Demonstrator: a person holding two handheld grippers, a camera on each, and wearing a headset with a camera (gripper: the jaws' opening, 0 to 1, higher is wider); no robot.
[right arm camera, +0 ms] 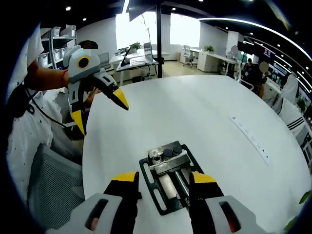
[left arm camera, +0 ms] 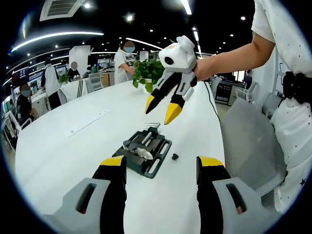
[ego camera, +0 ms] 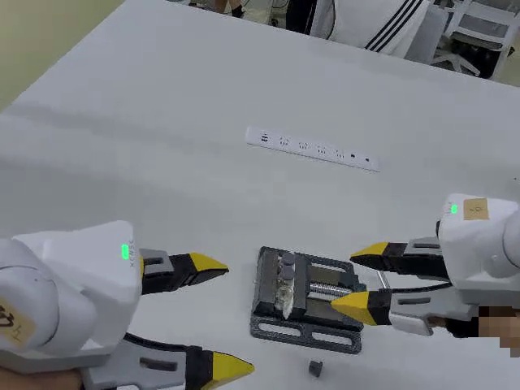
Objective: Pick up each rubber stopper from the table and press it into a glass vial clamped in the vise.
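Note:
A small black vise [ego camera: 305,331] sits on the white table and clamps glass vials [ego camera: 286,272] in a row. In the right gripper view two of the vials [right arm camera: 168,151] carry dark stoppers and one beside them looks open. A loose dark rubber stopper [ego camera: 316,368] lies on the table just in front of the vise, also seen in the left gripper view [left arm camera: 174,157]. My left gripper [ego camera: 219,317] is open and empty, left of the vise. My right gripper [ego camera: 360,278] is open and empty, its tips over the vise's screw end.
A white power strip [ego camera: 313,149] lies on the table beyond the vise. The table edge runs near the person's body at the bottom. People and chairs stand past the far edge [ego camera: 390,24]. Bare tabletop surrounds the vise.

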